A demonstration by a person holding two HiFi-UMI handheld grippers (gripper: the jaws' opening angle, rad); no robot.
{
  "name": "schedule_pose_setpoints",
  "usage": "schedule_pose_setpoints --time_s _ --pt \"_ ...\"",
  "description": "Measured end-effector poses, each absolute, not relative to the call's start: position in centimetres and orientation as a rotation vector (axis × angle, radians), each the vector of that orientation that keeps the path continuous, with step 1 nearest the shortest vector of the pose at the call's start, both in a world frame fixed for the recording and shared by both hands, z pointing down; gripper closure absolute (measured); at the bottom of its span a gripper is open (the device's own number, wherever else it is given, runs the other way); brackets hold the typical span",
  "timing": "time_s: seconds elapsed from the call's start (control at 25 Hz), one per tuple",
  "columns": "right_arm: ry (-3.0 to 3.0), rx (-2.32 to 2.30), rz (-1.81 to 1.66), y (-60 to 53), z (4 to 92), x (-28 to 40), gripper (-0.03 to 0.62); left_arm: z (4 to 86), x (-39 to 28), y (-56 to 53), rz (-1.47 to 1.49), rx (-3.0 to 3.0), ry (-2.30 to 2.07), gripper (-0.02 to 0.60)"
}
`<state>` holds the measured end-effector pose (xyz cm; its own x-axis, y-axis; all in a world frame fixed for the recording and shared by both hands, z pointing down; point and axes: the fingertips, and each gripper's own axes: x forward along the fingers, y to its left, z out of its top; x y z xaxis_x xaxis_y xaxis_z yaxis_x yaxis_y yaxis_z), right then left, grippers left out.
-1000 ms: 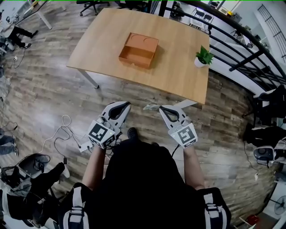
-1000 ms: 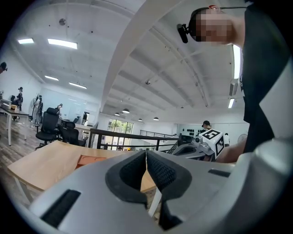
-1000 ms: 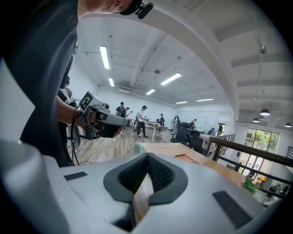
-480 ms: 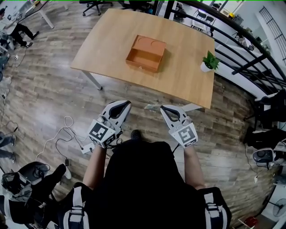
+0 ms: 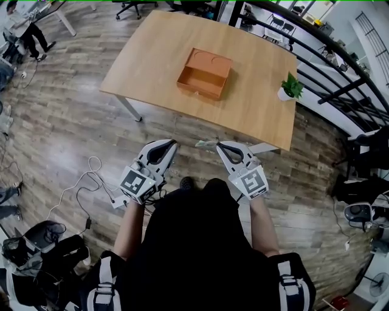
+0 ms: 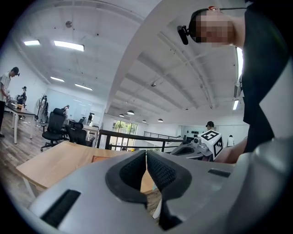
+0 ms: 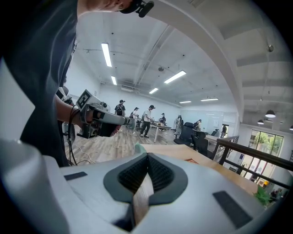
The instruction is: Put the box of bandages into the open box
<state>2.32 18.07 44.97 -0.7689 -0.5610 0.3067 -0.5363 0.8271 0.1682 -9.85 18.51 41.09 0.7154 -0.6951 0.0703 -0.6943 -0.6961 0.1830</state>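
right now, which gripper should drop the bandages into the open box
Right: the right gripper is shut on the box of bandages; the left gripper is shut, empty.

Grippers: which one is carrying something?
The right gripper: its jaws are shut on a thin pale box that sticks out toward the left gripper, whose jaws are shut on nothing.

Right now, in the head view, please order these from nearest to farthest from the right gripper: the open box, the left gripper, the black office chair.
1. left gripper, close beside the right gripper, on its left.
2. open box, ahead on the table.
3. black office chair, beyond the table's far edge.
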Motion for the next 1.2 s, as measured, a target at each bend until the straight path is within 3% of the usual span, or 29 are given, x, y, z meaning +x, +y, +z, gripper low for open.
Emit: schedule_pose_setpoints --time_s 0.52,1.2 --pt "-2.683 0.79 -0.052 16.4 46.0 3.2 0.569 41.6 -8.4 16.9 0.023 2.708 -1.119 0.552" --pt "-2.773 0.64 0.015 5.6 47.9 5.4 0.569 41.8 -5.1 7.4 0.137 2.633 -1.258 0.552"
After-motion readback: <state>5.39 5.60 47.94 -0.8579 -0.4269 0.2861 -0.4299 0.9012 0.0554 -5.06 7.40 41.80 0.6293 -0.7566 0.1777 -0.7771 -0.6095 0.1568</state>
